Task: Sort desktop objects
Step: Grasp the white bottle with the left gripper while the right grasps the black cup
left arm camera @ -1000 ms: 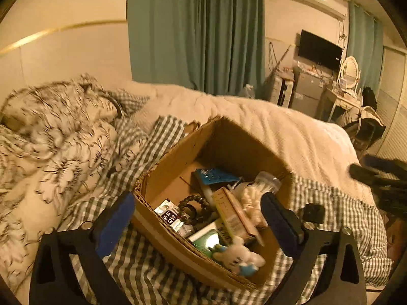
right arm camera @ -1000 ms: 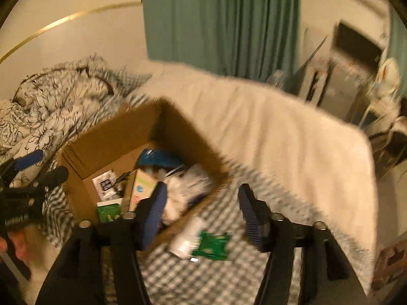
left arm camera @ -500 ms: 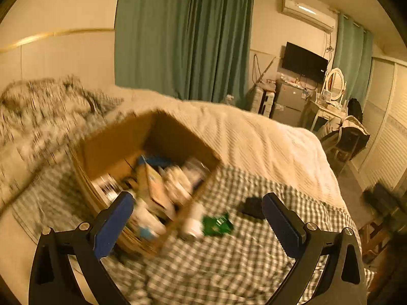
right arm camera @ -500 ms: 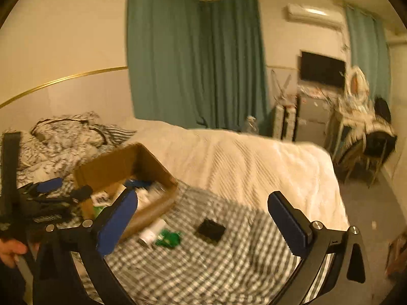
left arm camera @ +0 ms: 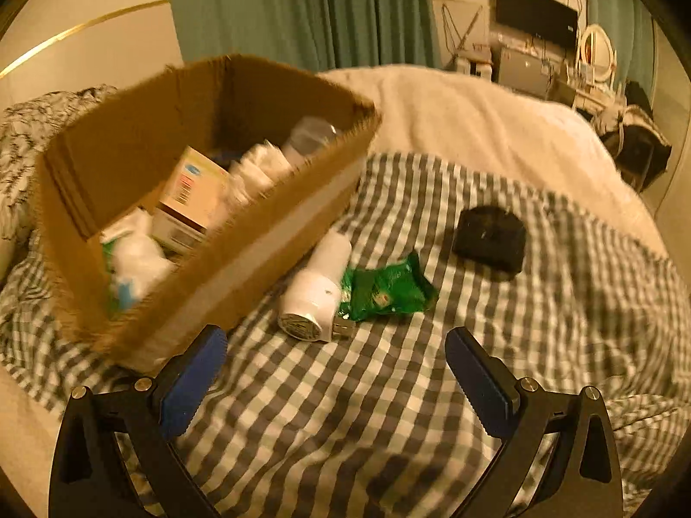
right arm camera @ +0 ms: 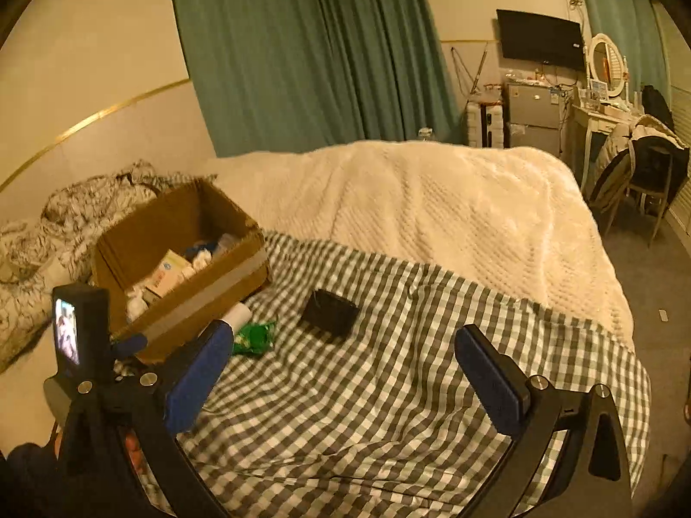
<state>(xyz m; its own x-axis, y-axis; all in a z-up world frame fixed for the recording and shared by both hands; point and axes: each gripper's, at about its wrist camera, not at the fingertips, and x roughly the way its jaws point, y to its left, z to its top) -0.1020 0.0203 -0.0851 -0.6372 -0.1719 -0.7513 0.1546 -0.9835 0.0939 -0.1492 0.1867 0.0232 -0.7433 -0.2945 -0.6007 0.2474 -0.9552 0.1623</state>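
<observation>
Both tongs gape wide and empty, the left gripper [left arm camera: 334, 371] poised nearest the white cylindrical bottle [left arm camera: 315, 291], green foil packet [left arm camera: 384, 289] and black box [left arm camera: 488, 237] lying on the checked cloth [left arm camera: 388, 410] beside the brown cardboard box [left arm camera: 242, 250], the right gripper [right arm camera: 345, 371] farther back.

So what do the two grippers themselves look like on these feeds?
Both match: the left gripper and the right gripper each have black angular frames with triangular cut-outs, silver screw heads, and two long blue ribbed pads. In the right wrist view, the left unit also carries a small black camera with a lit screen. No sleeves are clear.
</observation>
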